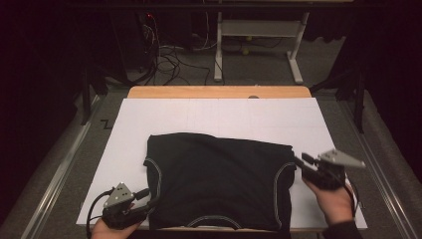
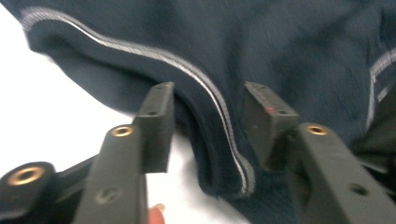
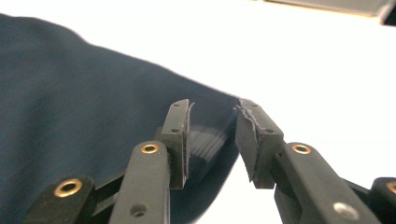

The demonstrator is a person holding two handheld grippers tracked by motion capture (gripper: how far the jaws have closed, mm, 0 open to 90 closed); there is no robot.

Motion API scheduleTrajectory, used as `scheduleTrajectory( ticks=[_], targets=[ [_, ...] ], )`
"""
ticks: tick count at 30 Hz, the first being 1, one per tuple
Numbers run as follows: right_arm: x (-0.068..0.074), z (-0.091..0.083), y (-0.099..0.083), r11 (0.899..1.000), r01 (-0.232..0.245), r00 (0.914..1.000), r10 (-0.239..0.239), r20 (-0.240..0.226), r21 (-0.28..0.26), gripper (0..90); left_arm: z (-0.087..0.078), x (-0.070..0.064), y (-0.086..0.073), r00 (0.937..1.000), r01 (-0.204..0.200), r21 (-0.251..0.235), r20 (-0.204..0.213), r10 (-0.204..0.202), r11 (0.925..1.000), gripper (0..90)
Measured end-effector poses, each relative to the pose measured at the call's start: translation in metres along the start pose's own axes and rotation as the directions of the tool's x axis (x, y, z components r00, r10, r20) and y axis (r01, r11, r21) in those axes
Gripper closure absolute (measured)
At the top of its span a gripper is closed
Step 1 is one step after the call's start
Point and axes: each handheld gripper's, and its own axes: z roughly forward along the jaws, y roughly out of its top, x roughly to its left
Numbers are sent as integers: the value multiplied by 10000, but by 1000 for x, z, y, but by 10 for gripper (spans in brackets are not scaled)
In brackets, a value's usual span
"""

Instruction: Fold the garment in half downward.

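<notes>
- Dark shirt (image 1: 219, 179) lay flat on the white surface (image 1: 219, 117), between the two tools.
- Left tool (image 2: 208, 126) had jaws apart, straddling the stitched sleeve seam (image 2: 219, 112); cloth sat between them, not pinched.
- Right tool (image 3: 212, 140) was also apart, with the shirt's corner edge in its gap.
- Shirt looked light, soft and limp; it would likely sag and bunch.
- Best hold, I judged: the thick seam and the corner hem, pinching all layers.

a white sheet (image 1: 219, 117) covers the wooden table (image 1: 219, 91); beyond it, tangled cables (image 1: 166, 59) and a white desk frame (image 1: 259, 30).
</notes>
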Motion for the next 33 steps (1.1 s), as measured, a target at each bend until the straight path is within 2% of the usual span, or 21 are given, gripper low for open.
scheduleTrajectory(
  ticks=[4,6,7,9,11,13,15,16,17,22,25,29,31,33],
  targets=[
    [-22,47,23,9974,-350,9986,324,413,627,631,-1,6,-1,9996,275,-90,-40,-275,9996,456],
    [-28,66,22,9915,-575,9983,565,123,1165,578,-1,8,-2,9994,327,-72,-60,-327,9994,456],
    [-27,73,20,9877,-464,9989,471,-16,1494,546,-1,9,-2,9994,350,-83,-45,-350,9994,456],
    [-23,77,13,9825,-253,9982,348,-486,1845,491,-2,9,-3,9993,366,-99,-51,-367,9993,456],
    [-16,73,6,9856,-18,9963,163,-843,1690,466,-1,9,-4,9993,383,-60,-30,-383,9992,456],
    [-10,70,-1,9832,294,9961,-137,-875,1802,459,-1,9,-4,9994,347,-30,-29,-347,9994,456],
    [-5,73,-7,9709,726,9957,-575,-721,2284,458,-1,7,-4,9995,307,-40,-36,-307,9995,456],
    [-5,75,-9,9692,805,9955,-664,-682,2326,465,-1,7,-4,9996,290,-46,-43,-290,9996,456],
    [-5,76,-9,9714,757,9955,-609,-722,2251,481,-2,6,-4,9996,293,-54,-54,-293,9996,456],
    [-7,81,-5,9706,869,9916,-626,-1132,2245,753,0,7,-4,9992,397,1,-47,-397,9992,456],
    [-7,79,-2,9700,1087,9904,-869,-1076,2175,791,0,8,-5,9991,431,29,-45,-431,9991,456],
    [-18,70,5,9892,495,9948,-365,-954,1378,814,-1,9,-5,9988,493,-1,-54,-493,9988,456],
    [-24,68,10,9934,145,9965,-49,-838,1138,824,-1,9,-5,9988,492,-5,-65,-492,9988,456],
    [-29,71,16,9954,-14,9981,73,-614,960,838,0,9,-5,9986,523,-12,-55,-523,9986,455]
  ],
)
